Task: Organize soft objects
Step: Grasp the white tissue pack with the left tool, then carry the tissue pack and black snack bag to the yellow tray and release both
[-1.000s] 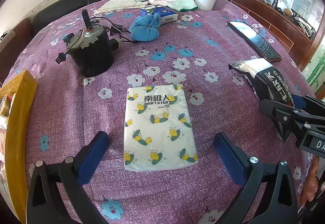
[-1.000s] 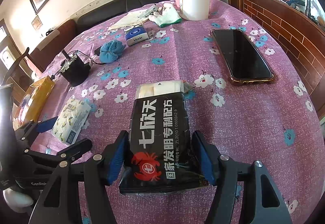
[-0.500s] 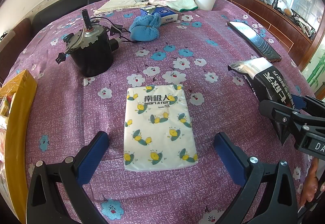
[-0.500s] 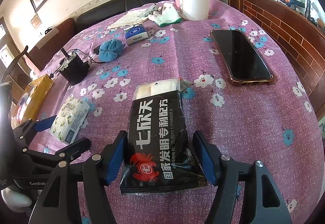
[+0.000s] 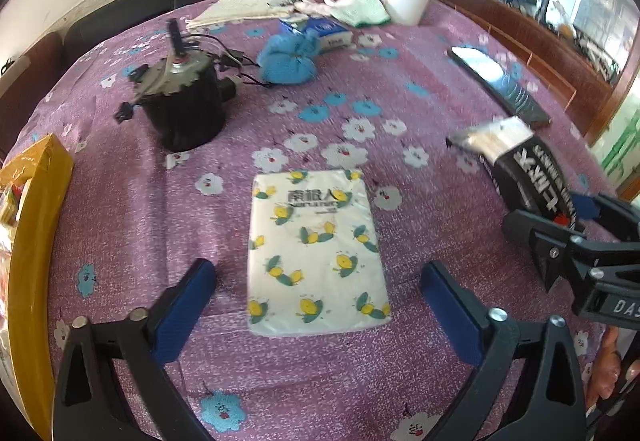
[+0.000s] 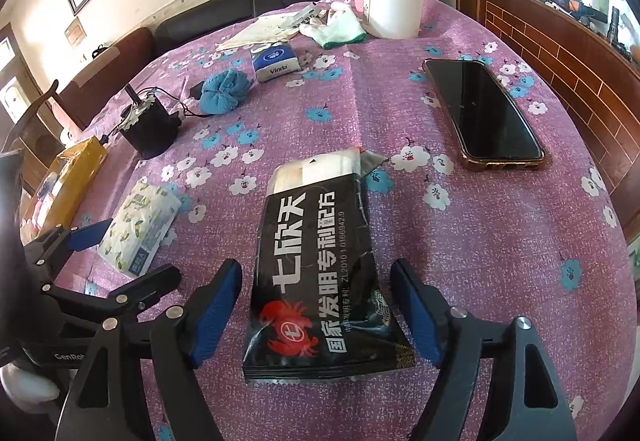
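Tissue pack (image 5: 316, 249) flat on worktop (image 5: 120, 209) | left tool (image 5: 320, 305) closing, astride, untouching | right tool (image 6: 316, 305) opening, released around black pouch (image 6: 320, 265)

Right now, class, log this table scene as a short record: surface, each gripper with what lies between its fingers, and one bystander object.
surface: purple floral tablecloth
left gripper: closing, pads clear of the white tissue pack between them
right gripper: opening, pads clear of the black pouch between them
bystander: phone, lying flat
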Tool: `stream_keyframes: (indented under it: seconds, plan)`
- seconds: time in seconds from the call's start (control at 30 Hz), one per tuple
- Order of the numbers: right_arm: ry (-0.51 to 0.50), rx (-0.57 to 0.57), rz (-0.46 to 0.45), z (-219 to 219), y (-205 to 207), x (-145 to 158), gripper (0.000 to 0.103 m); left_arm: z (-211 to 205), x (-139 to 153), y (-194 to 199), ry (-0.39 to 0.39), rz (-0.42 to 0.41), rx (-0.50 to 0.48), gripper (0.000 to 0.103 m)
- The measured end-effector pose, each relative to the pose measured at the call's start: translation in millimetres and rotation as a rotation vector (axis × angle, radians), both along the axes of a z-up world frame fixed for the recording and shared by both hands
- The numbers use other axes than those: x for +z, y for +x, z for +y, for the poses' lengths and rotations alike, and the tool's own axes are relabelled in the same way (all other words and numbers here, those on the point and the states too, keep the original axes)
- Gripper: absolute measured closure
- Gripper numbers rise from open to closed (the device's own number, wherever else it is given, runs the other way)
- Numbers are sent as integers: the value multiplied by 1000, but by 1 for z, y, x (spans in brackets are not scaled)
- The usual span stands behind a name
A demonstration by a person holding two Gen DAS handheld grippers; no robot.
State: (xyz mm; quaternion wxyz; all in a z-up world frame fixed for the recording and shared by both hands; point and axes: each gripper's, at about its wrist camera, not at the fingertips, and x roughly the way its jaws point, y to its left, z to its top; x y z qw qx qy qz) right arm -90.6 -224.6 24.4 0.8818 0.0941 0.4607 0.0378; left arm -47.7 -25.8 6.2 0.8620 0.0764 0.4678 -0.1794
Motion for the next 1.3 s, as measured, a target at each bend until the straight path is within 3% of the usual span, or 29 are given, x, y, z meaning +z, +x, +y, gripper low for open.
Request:
stream_keyframes:
  seconds: [0.03, 0.07, 0.27, 0.37, 0.5, 0.63, 1.0, 1.1, 1.23, 1.3]
  plan:
    - [4, 0, -1, 0, 0, 0, 23, 3, 3, -1, -14, -15, 16, 29]
    - [9, 1, -2, -1, 0, 0, 23, 7, 6, -3, -37, -27, 12, 53]
    - [31, 23, -2, -1, 0, 0, 16, 31, 24, -24, -186, -52, -7, 52]
    - [16, 29, 3, 2, 1, 0, 14, 35, 32, -35, -174, -84, -9, 52]
    - [4, 25, 9, 2, 2, 0, 14, 48, 40, -45, -206, -69, 1, 52]
    - [-73, -10, 56, 4, 5, 1, 14, 66, 55, -65, -218, -94, 19, 51]
    - [-225, -26, 61, 13, 15, 12, 15, 132, 78, -94, -277, -138, 119, 51]
    - [-243, -23, 67, 19, 17, 12, 22, 151, 84, -99, -274, -163, 151, 51]
    - [-237, -32, 99, 21, 21, 7, 43, 177, 91, -104, -286, -184, 198, 51]
    - [-232, -31, 95, 20, 20, 8, 46, 192, 95, -106, -297, -192, 224, 51]
